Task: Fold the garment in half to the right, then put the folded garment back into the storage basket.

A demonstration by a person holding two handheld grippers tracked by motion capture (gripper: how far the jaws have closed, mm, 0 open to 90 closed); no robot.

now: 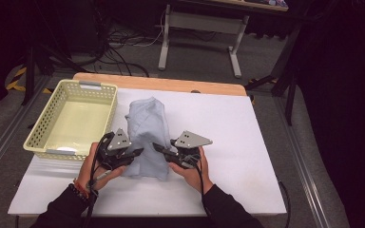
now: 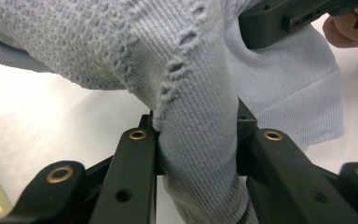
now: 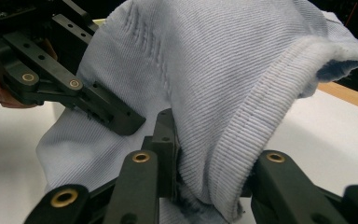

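The pale blue knit garment (image 1: 145, 137) lies folded on the white table top (image 1: 247, 142), its near end lifted between your two grippers. Your left gripper (image 1: 132, 153) is pinching a thick fold of the knit (image 2: 200, 140) between its jaws; in the left gripper view the cloth fills the gap from one jaw to the other. Your right gripper (image 1: 164, 151) likewise clamps a bunched, ribbed edge of the garment (image 3: 228, 154), with the left gripper's jaw just ahead of it and to its left.

The step in hand looks like folding or lifting the garment. To do it well, keep both pinches level with each other and raise them together, so the cloth does not sag between them or slip out of one side. Each grip seems to hold several layers; a loose layer could drop free, so move slowly.

The pale yellow perforated basket (image 1: 52, 123) stands beyond your left gripper, just beside the garment. The table's wooden edge (image 1: 171, 84) lies farther off, then grey floor, cables (image 1: 119, 40) and a desk frame (image 1: 199, 28) in a dark room.
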